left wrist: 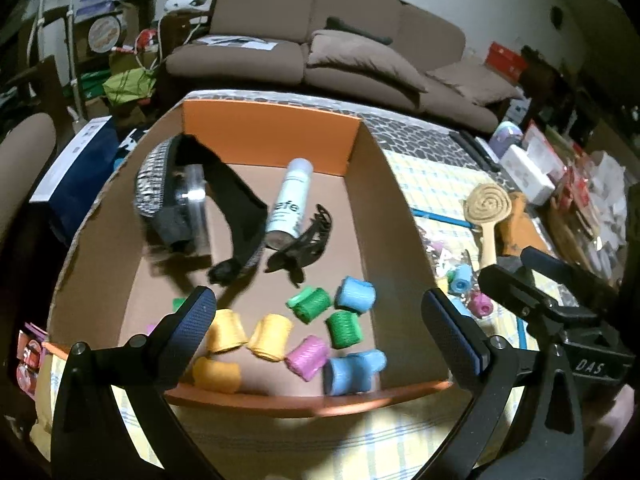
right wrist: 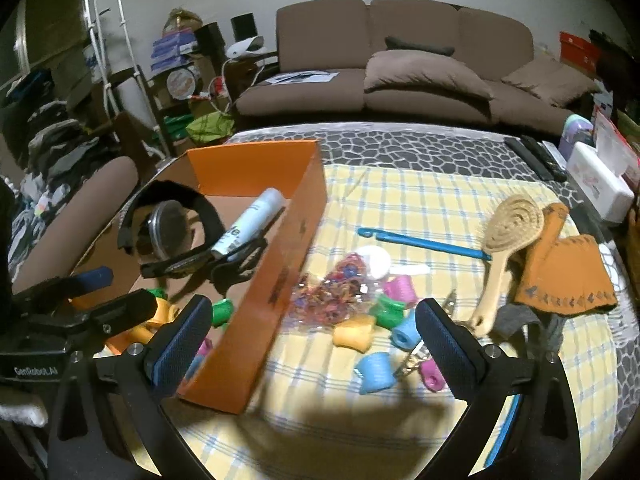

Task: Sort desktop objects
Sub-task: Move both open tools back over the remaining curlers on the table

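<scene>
An open orange cardboard box [left wrist: 272, 140] [right wrist: 280, 264] holds several coloured hair rollers [left wrist: 346, 328], a white spray bottle [left wrist: 290, 204], a black hair clip [left wrist: 304, 242], a black band and a round mirror [left wrist: 194, 196]. My left gripper [left wrist: 316, 332] is open and empty above the box's near end. My right gripper [right wrist: 312, 332] is open and empty above the checked cloth, right of the box. Loose rollers [right wrist: 374, 366] lie on the cloth between its fingers.
On the cloth lie a bag of small hair ties [right wrist: 332, 292], a blue comb [right wrist: 424, 242], a wooden hairbrush [right wrist: 508, 236], an orange pouch [right wrist: 564, 272] and a metal clip [right wrist: 412, 358]. A white box [right wrist: 600, 184] and remotes sit at the far right. A brown sofa [right wrist: 400, 76] stands behind.
</scene>
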Tool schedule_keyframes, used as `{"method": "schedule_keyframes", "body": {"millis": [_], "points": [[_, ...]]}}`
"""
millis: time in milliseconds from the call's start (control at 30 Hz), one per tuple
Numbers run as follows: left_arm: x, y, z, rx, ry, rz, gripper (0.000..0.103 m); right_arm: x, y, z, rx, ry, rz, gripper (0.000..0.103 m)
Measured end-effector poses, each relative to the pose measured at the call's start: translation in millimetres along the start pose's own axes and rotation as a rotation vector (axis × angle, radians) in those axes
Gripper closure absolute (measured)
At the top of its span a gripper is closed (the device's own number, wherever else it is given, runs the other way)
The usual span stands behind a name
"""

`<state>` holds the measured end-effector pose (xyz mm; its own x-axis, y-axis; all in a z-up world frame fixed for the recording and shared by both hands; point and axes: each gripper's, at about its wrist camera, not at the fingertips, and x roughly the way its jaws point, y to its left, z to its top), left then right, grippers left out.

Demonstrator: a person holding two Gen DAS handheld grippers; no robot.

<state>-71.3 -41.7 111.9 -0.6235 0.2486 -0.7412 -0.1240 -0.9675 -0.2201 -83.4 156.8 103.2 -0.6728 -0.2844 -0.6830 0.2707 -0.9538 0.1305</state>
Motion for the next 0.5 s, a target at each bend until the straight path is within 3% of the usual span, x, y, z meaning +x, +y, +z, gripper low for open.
{"method": "schedule_keyframes", "body": {"millis": [500], "points": [[12, -55, -3, 0.066, 0.006, -0.055, 0.000, -26, -64, -4, 0.088, -0.025, -0.054, 0.001]]}}
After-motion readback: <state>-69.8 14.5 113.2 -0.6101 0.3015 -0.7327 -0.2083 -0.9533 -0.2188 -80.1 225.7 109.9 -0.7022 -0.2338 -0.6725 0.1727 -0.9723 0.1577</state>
